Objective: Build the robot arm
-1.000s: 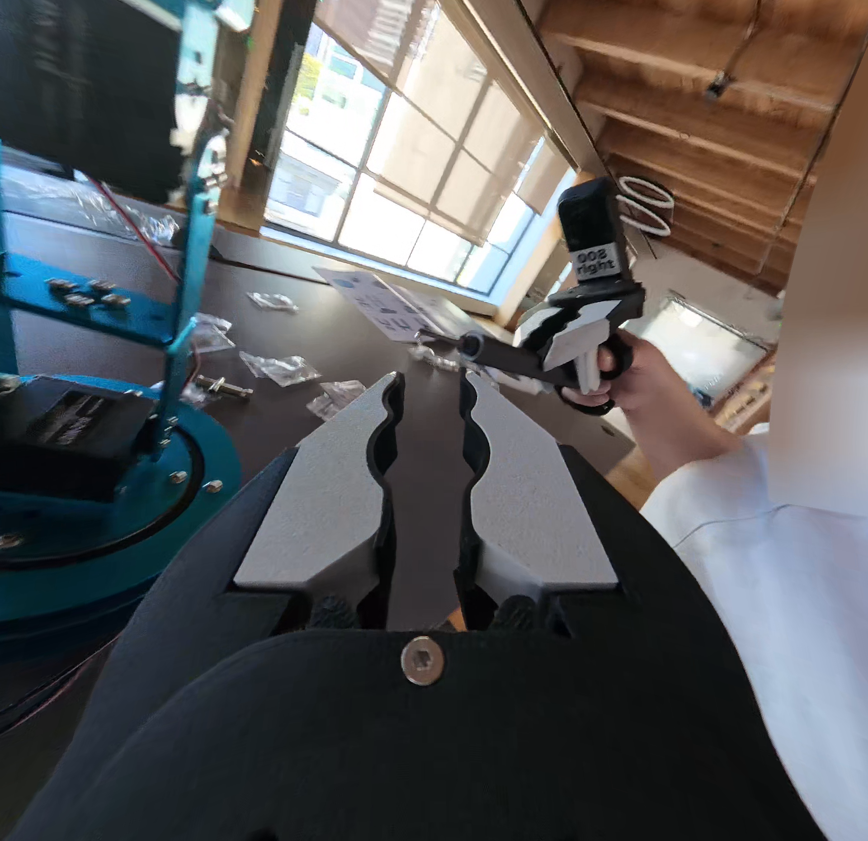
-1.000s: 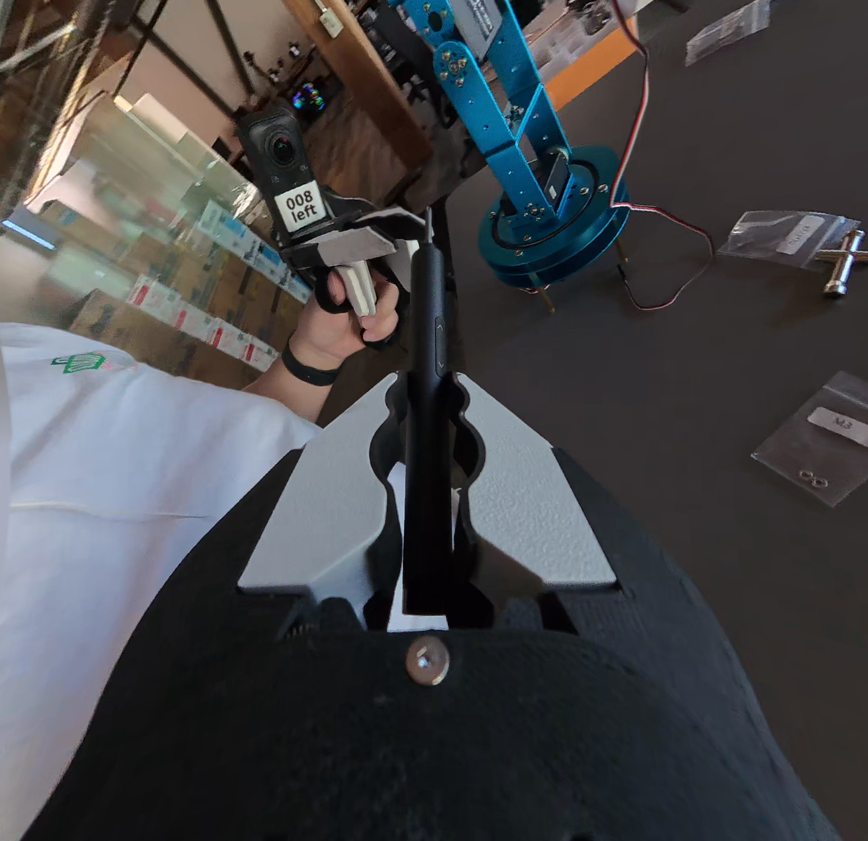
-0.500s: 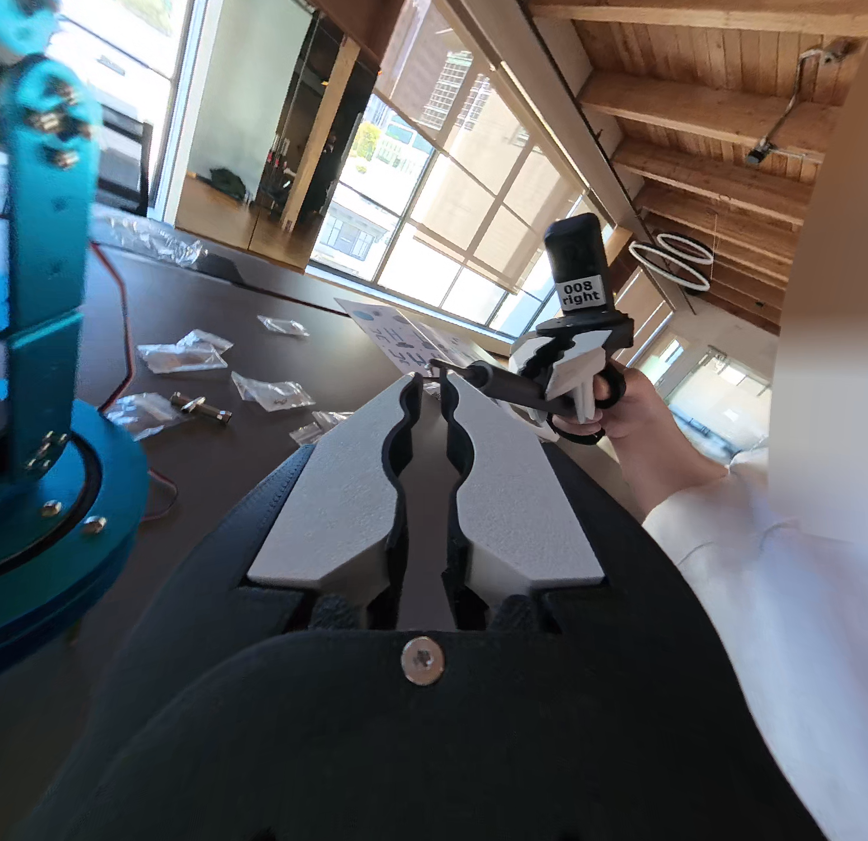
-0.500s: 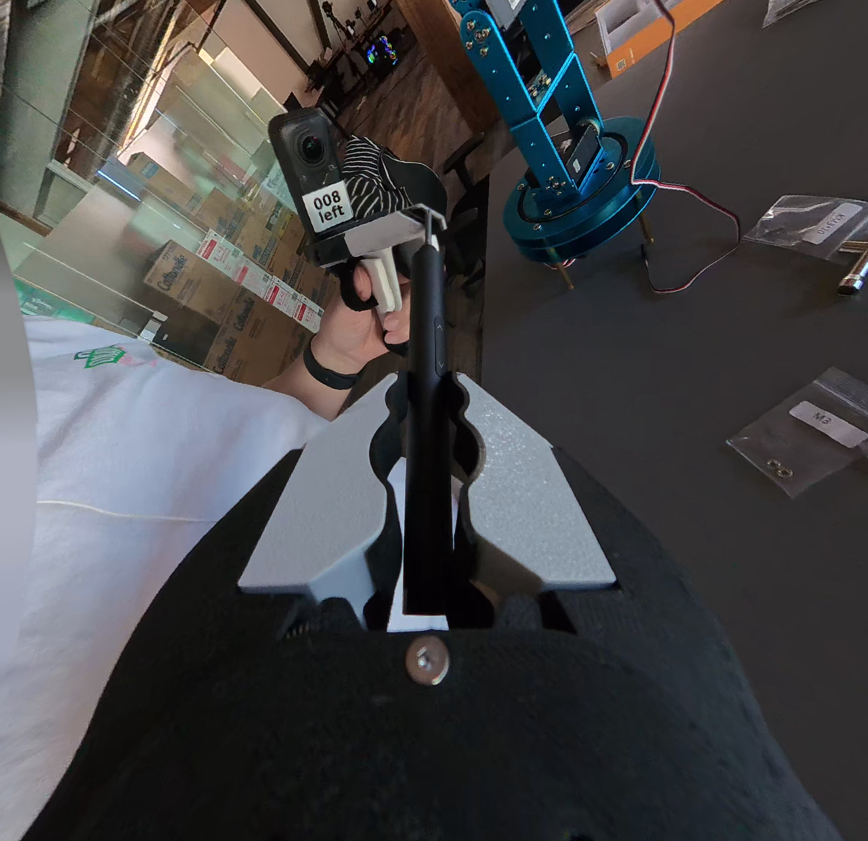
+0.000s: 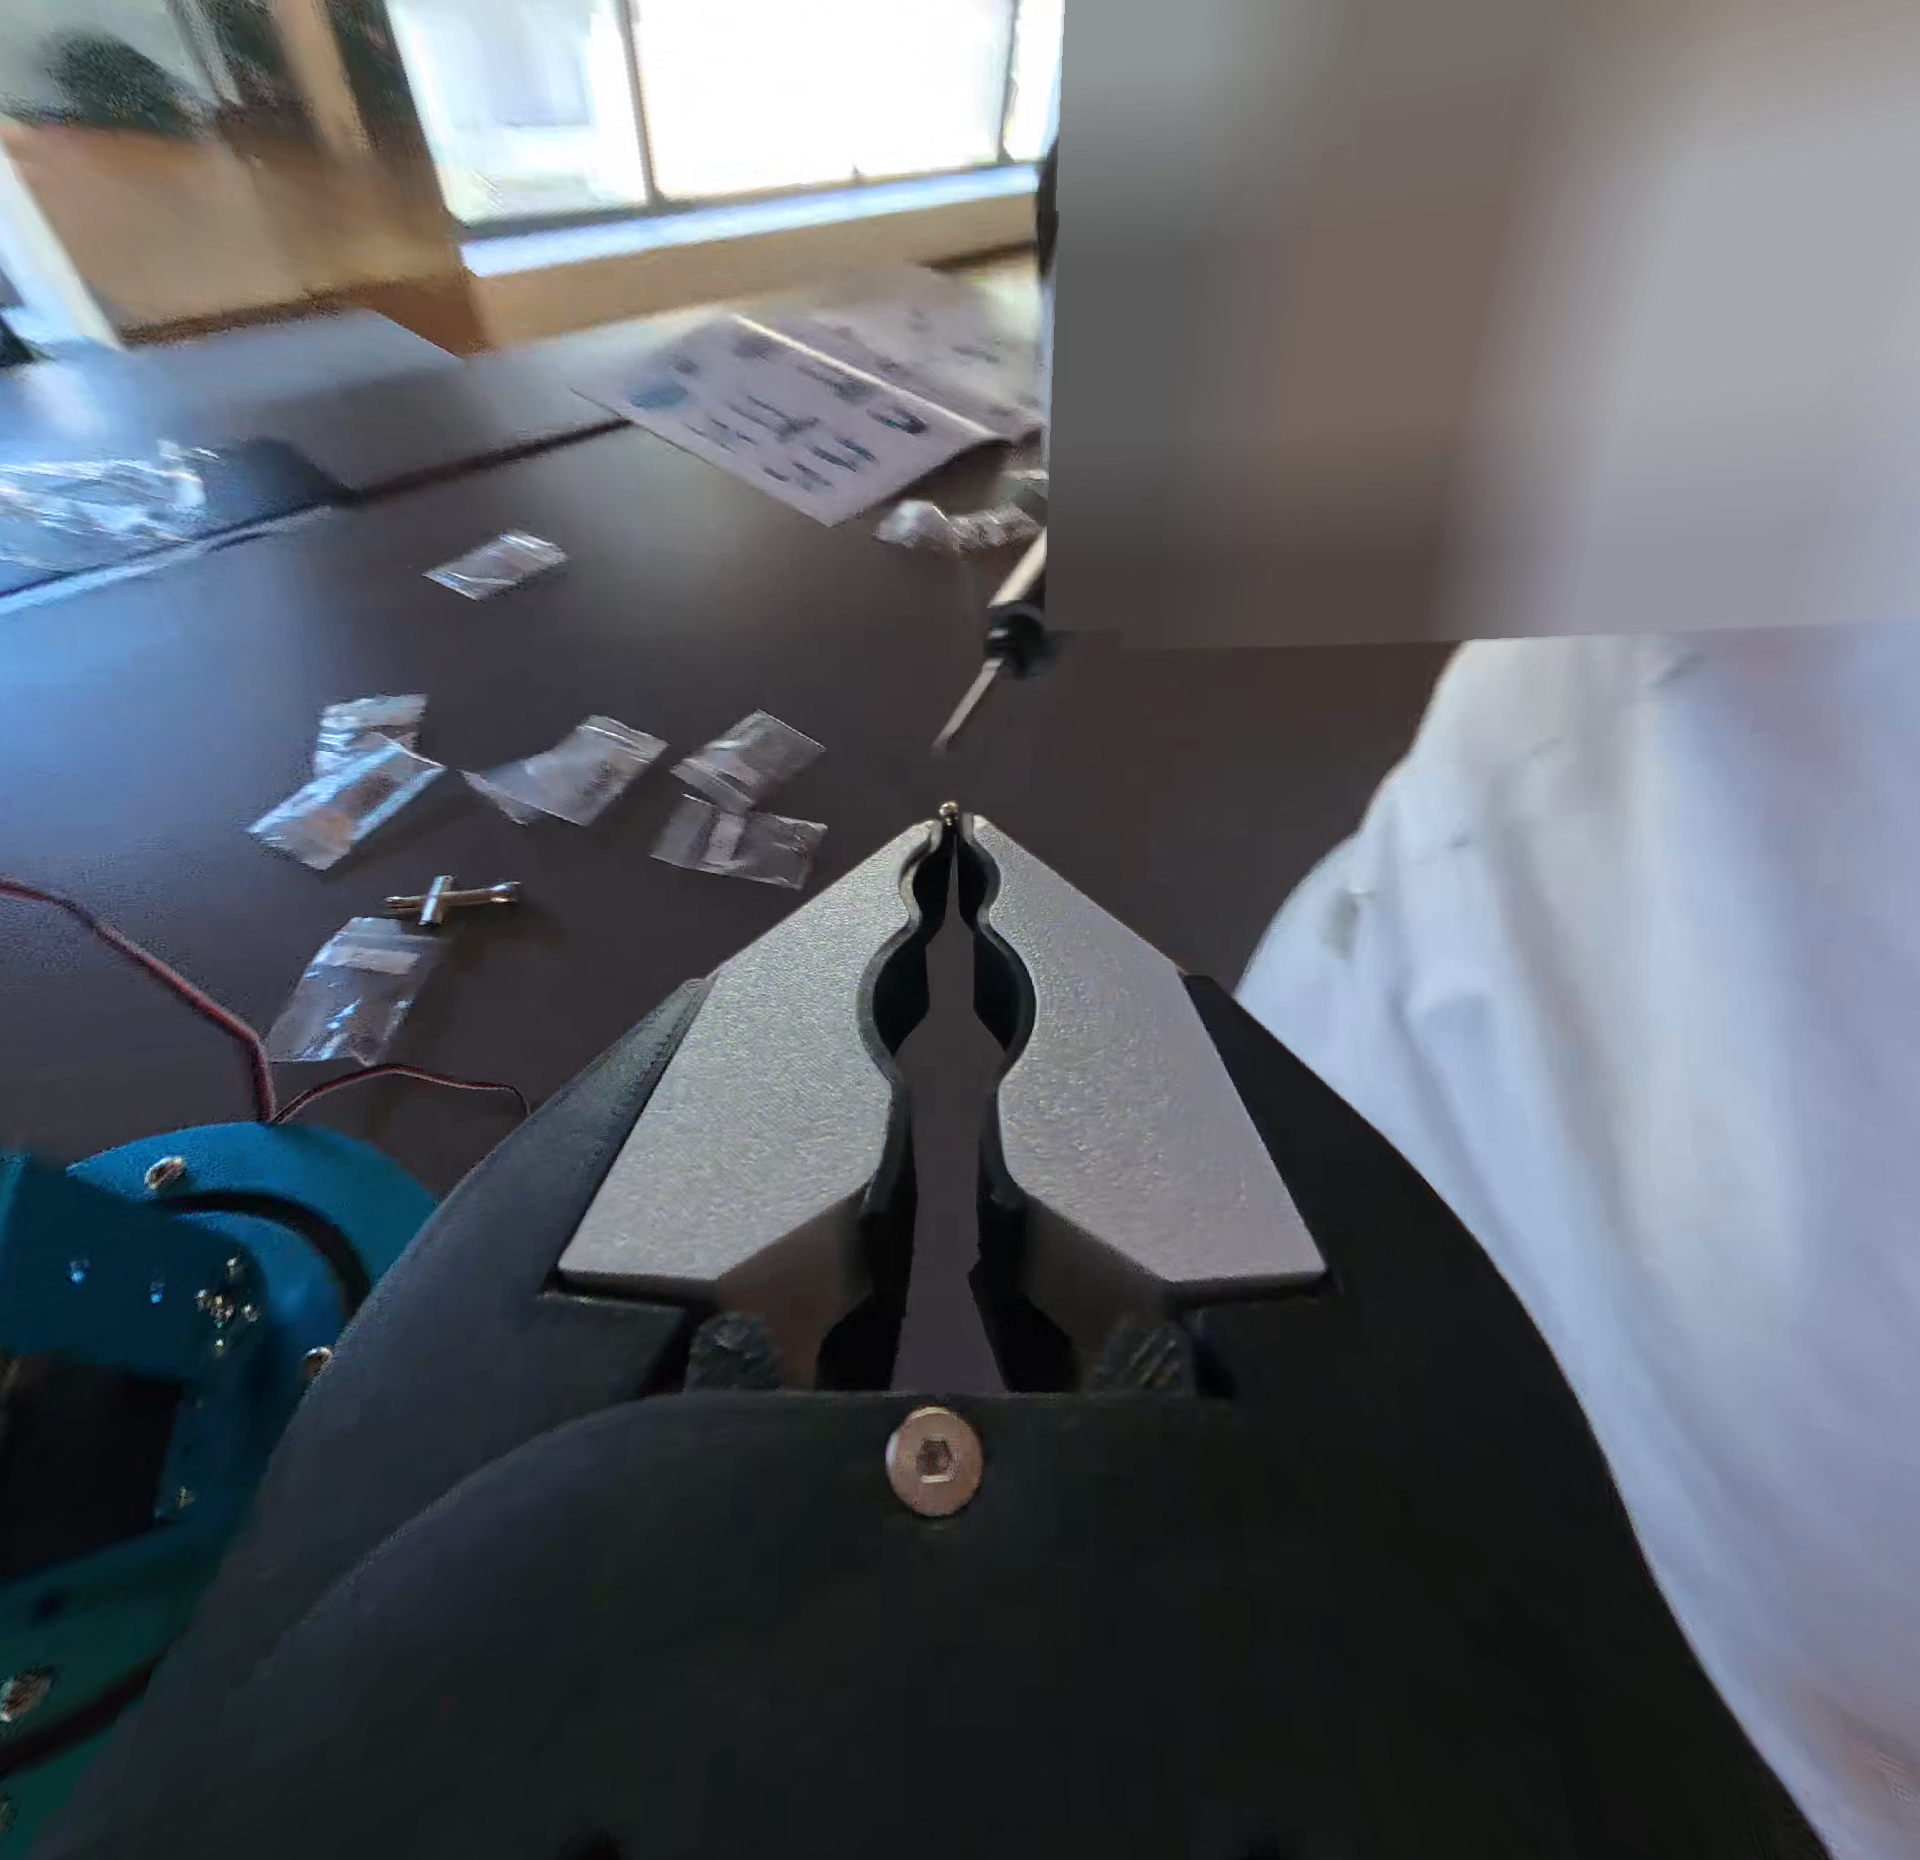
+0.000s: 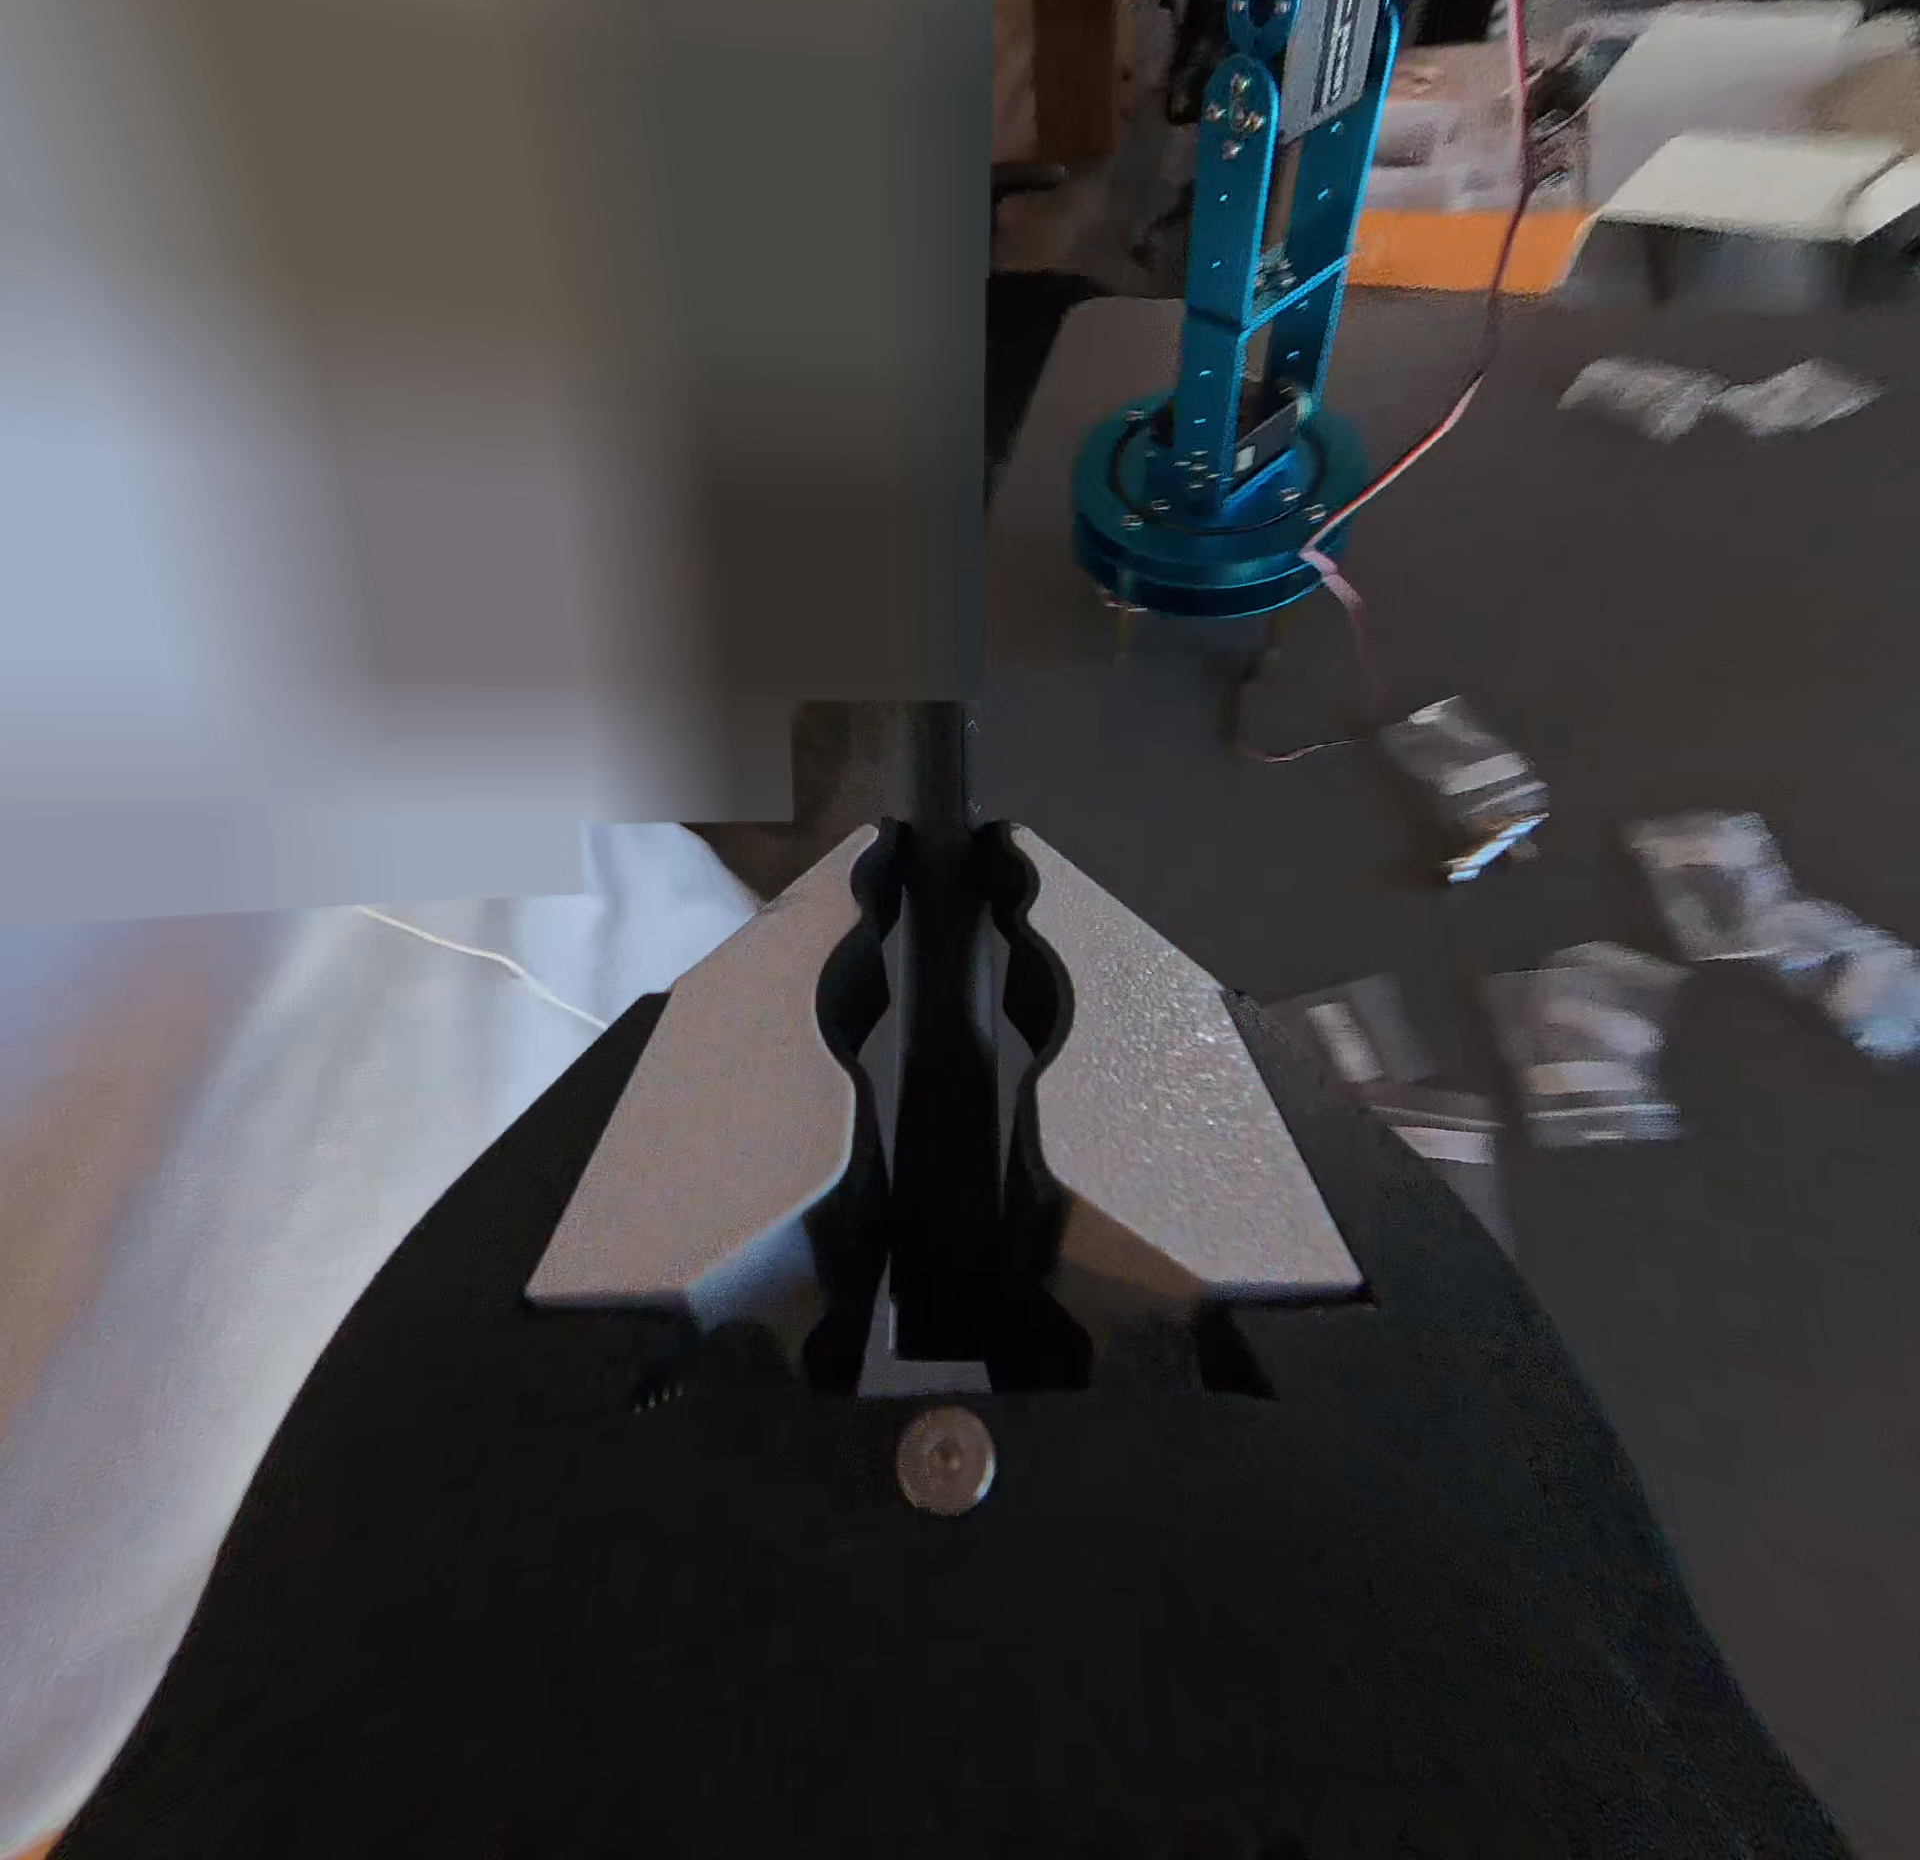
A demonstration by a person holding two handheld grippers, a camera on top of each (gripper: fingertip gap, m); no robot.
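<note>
My left gripper point(image 5: 948, 823) is shut on a tiny silver screw point(image 5: 947, 811) pinched at its fingertips, above the dark table point(image 5: 623, 688). The tip of a black screwdriver point(image 5: 987, 667) points down toward the screw, a short gap away. My right gripper point(image 6: 943, 834) is shut on that screwdriver point(image 6: 940, 979), whose shaft runs forward out between the fingers; its far end is hidden by a blurred patch. A blue robot arm on a round base point(image 6: 1221, 522) stands on the table beyond the right gripper; its base point(image 5: 208, 1239) also shows at the lower left of the left wrist view.
Several small clear bags point(image 5: 561, 771) of parts and a silver cross wrench point(image 5: 447, 896) lie on the table. A printed sheet point(image 5: 800, 418) lies farther back. Red wires point(image 6: 1382, 501) trail from the blue base. A person's white shirt point(image 5: 1610, 1083) fills the right side. The gap from one gripper's tips to the other's is roughly 10 cm. The silver cross wrench point(image 5: 447, 896) is about 25 cm from both grippers' fingertips.
My left gripper has closed from a narrow gap to shut on a small screw and swung down toward the table. The right gripper with the screwdriver has swung; its tip now points at the screw.
</note>
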